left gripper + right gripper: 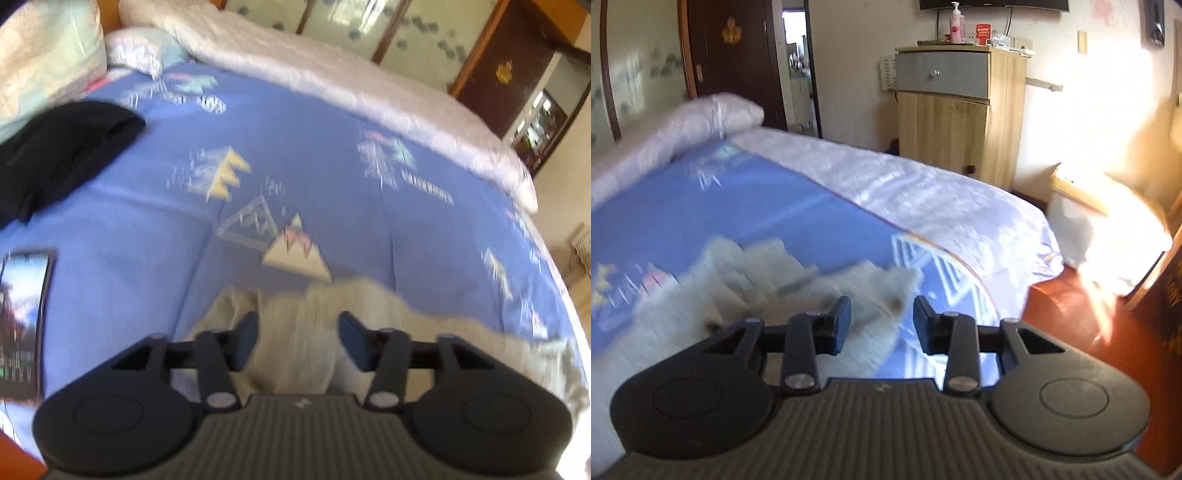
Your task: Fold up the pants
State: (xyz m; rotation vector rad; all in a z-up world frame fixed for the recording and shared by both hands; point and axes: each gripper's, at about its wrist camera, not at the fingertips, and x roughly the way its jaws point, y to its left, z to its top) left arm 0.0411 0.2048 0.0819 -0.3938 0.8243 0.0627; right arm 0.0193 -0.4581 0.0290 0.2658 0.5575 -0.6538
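Task looks early: the pale beige pants (332, 321) lie bunched and rumpled on the blue patterned bedspread (295, 147), no clean fold visible. Both views are motion-blurred, so the fabric's exact layout cannot be told. Flattening and all folds appear still to do.

Left wrist view, left to right: a phone (24, 325) with lit screen at the left edge, a black garment (62, 147) at upper left, well apart from the pants. The left gripper (299, 332) sits at lower center with jaws spread, pants filling the gap and running to lower right; nothing pinched. A white quilt (351, 85) runs along the top.

Right wrist view, left to right: pants (757, 280) sit at lower left to center, crumpled, in front of the right gripper (882, 321), jaws spread, empty. A wooden cabinet (960, 122) stands upper center-right, sunlit floor at right.

Only the left view shows the phone and black garment; only the right shows the cabinet and bed's foot.
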